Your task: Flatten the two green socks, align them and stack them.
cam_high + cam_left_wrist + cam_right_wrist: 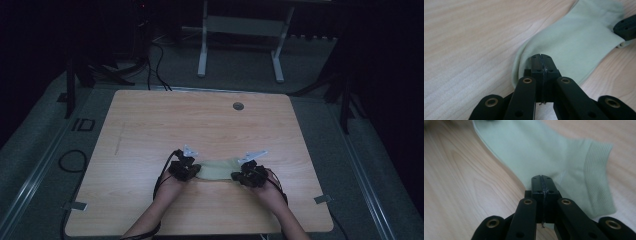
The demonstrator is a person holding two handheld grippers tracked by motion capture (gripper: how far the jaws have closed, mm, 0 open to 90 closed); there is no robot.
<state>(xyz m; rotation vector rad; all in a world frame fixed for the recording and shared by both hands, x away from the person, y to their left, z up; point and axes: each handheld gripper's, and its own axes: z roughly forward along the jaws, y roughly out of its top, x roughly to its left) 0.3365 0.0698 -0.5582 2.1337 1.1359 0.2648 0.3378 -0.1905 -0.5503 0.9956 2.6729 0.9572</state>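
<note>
High view, starting nearest me: my forearms come in from the bottom edge, and my left tool (186,170) and right tool (248,175) sit close together on the near half of the counter (150,125). Between them lies a pale green sock (216,169), flat on the wood, one end at each tool.

Left gripper view puts my left tool (541,58) with its jaws pressed fully together, their tips over the rounded end of the sock (574,42); whether any fabric is pinched between them I cannot tell. Right gripper view has my right tool (541,180) closed the same way, jaws touching, tips over the sock (544,152) just beside its ribbed cuff (599,177); again I cannot tell if cloth is caught.

Around the sock the counter is light wood grain with rounded corners. Farther across it, near the far edge, sits a small grey round cap (238,106). Small metal brackets (322,199) stick out at the counter's sides.

Beyond the far edge, grey carpet (240,70) covers the floor, black cables (155,65) trail across it, and the white legs of another table frame (202,50) stand in a dim, dark room.
</note>
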